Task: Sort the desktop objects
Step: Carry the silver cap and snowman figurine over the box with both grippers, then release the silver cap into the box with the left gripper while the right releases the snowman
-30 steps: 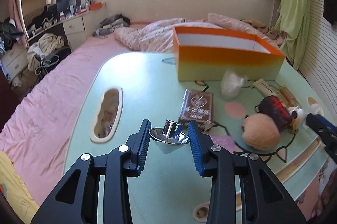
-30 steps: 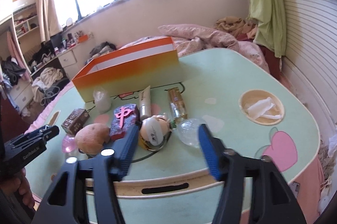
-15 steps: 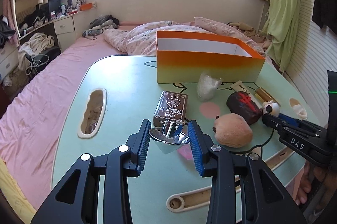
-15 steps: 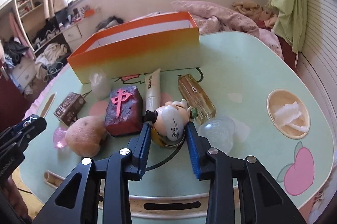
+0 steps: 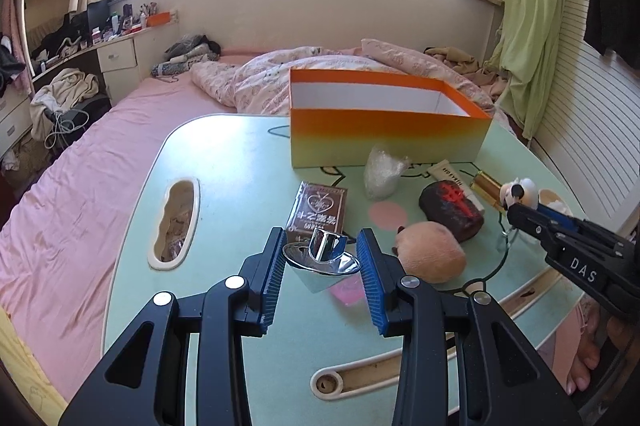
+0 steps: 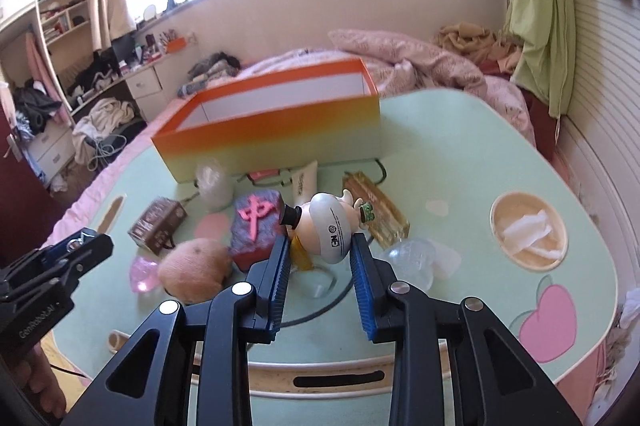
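Note:
My left gripper (image 5: pixel 322 258) is shut on a shiny silver ingot (image 5: pixel 322 260) and holds it above the green table (image 5: pixel 240 162). My right gripper (image 6: pixel 320 250) is shut on a white round figurine (image 6: pixel 330 228), lifted above the table; the figurine also shows in the left wrist view (image 5: pixel 520 192). The open orange box (image 5: pixel 384 122) stands at the back of the table, its inside white. It also shows in the right wrist view (image 6: pixel 272 118).
On the table lie a brown packet (image 5: pixel 320 210), a clear crinkled bag (image 5: pixel 382 170), a dark red mahjong block (image 6: pixel 256 222), a tan plush ball (image 6: pixel 196 268), a cream tube (image 6: pixel 304 178), a gold bottle (image 6: pixel 376 210), a clear ball (image 6: pixel 410 260) and a pink gem (image 6: pixel 142 274).
My right gripper closed on the white figurine and lifted it off the table. My left gripper rose and drew back with the silver ingot still held.

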`<action>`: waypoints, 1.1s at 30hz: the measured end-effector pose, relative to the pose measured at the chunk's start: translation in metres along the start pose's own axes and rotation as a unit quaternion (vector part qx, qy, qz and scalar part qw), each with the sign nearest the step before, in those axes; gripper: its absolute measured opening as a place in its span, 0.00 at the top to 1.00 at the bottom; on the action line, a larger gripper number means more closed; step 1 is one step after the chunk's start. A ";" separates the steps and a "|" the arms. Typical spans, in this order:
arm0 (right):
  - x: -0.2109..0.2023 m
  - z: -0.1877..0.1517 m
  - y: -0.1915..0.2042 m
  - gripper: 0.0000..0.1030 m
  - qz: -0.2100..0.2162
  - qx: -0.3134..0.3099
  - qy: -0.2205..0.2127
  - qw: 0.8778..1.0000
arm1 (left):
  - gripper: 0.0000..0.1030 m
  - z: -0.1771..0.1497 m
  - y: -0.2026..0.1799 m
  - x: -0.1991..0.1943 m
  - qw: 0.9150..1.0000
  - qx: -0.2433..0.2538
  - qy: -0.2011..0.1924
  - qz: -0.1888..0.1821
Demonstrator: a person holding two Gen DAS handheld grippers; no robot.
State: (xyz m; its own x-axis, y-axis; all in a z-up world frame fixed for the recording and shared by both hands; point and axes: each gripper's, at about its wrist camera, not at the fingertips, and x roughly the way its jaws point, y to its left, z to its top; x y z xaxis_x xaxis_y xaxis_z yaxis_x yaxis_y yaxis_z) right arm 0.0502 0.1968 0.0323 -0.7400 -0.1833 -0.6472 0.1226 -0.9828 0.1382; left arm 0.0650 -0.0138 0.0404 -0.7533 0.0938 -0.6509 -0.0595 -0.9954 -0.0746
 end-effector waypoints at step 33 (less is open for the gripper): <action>0.123 0.119 0.012 0.72 0.003 -0.037 0.031 0.999 | 0.63 0.129 -0.031 0.159 0.996 0.048 0.073 -0.019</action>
State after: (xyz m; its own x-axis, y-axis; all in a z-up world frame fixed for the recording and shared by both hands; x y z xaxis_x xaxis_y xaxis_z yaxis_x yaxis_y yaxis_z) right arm -0.1184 0.1651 0.0437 -0.6974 -0.1877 -0.6917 0.1765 -0.9804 0.0881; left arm -0.1376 0.0301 0.0364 -0.6470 0.1262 -0.7520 -0.1541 -0.9875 -0.0332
